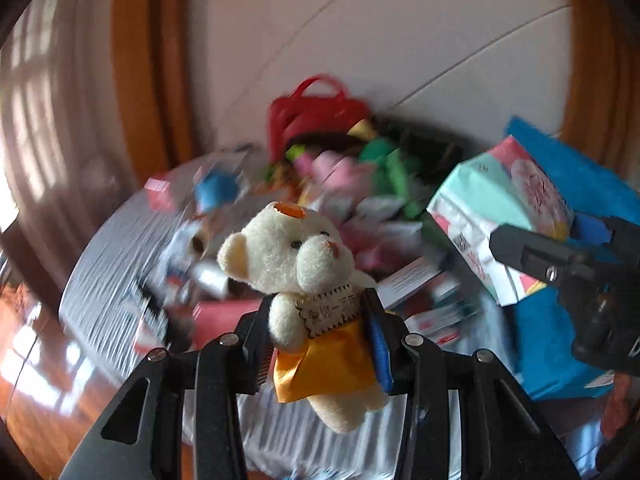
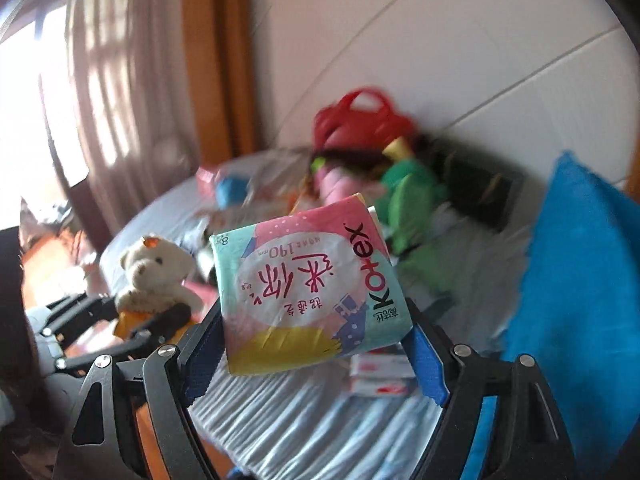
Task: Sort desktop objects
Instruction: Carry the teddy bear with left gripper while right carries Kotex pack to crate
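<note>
Left tool (image 1: pixel 318 336) pinches a small cream teddy bear (image 1: pixel 296 264) round the waist, both fingers pressed on its yellow satin skirt; bear is upright, head above the fingertips, legs hanging below, held in the air over the table (image 1: pixel 104 264). A tag w/ printed characters sits on its chest; text too small to read.

Right tool (image 2: pixel 316 344) clamps a Kotex pack (image 2: pixel 304 280) by its lower end, blue pads on both sides. Pack is upside down, tilted, lifted clear of the table. In the left wrist view the same pack shows at the right w/ one finger of the right tool across it.

In the right wrist view the bear and the left tool appear at the lower left, near the pack but apart from it.

Hard to make out: the background is motion-blurred in both views. The clutter on the table behind both held items is mostly smeared colour: pink and green soft shapes, a blue lump, flat boxes w/ red-white print.

Around: red handbag (image 2: pixel 360 120) at the back against the wall, a dark box to its right. Blue cloth (image 2: pixel 576 280) at the right, cut off by the frame edge. Grey striped cover on the table. Curtain (image 2: pixel 116 92) and a bright window at the left, wooden floor below.
</note>
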A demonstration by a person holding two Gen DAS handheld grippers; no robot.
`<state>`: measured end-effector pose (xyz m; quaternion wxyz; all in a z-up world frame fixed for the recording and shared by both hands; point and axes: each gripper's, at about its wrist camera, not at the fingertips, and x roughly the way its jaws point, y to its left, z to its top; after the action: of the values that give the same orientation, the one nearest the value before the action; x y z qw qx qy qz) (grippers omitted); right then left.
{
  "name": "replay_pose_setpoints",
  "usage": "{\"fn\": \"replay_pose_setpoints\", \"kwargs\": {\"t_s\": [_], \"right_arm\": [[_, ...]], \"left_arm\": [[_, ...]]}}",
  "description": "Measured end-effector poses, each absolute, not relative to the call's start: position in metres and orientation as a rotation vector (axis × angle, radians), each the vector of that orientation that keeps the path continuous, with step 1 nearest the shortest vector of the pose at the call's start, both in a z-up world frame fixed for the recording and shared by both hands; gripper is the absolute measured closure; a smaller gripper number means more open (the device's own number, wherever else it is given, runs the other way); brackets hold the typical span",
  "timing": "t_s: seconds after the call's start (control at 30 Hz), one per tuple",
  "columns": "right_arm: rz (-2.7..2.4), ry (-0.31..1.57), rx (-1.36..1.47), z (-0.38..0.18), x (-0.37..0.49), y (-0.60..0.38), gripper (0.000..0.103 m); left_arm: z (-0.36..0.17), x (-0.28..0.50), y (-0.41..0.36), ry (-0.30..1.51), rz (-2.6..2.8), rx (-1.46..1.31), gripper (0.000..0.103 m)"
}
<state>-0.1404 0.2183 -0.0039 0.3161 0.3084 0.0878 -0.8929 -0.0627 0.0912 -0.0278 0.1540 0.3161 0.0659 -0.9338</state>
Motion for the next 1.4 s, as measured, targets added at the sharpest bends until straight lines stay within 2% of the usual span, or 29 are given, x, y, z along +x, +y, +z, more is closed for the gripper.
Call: {"fn": "replay_pose_setpoints", "kwargs": {"t_s": [0.23, 0.5, 0.87, 1.1, 1.2, 1.4], "right_arm": [[-2.612, 0.120, 0.665, 0.063, -0.132, 0.306, 0.022], [-2.919, 0.037, 0.648, 0.088, -0.125, 0.435, 0.022], [-3.129, 0.026, 0.887, 0.053, -0.138, 0.567, 0.022], [-3.112, -0.036, 0.936, 0.039, -0.148, 0.599, 0.022], [-3.158, 0.056, 0.962, 0.037, -0.154, 0.598, 0.022], [-3.146, 0.045, 0.996, 0.034, -0.163, 0.603, 0.022]], "left_arm": [[0.032, -0.087, 0.166, 0.081, -2.922, 0.776, 0.063], [0.074, -0.116, 0.282, 0.009, -3.155, 0.723, 0.063], [0.055, -0.156, 0.416, -0.149, -3.249, 0.948, 0.063], [0.048, -0.180, 0.437, -0.209, -3.201, 0.996, 0.063], [0.046, -0.188, 0.439, -0.179, -3.198, 1.051, 0.063], [0.036, -0.191, 0.440, -0.200, -3.182, 1.096, 0.063]]}}
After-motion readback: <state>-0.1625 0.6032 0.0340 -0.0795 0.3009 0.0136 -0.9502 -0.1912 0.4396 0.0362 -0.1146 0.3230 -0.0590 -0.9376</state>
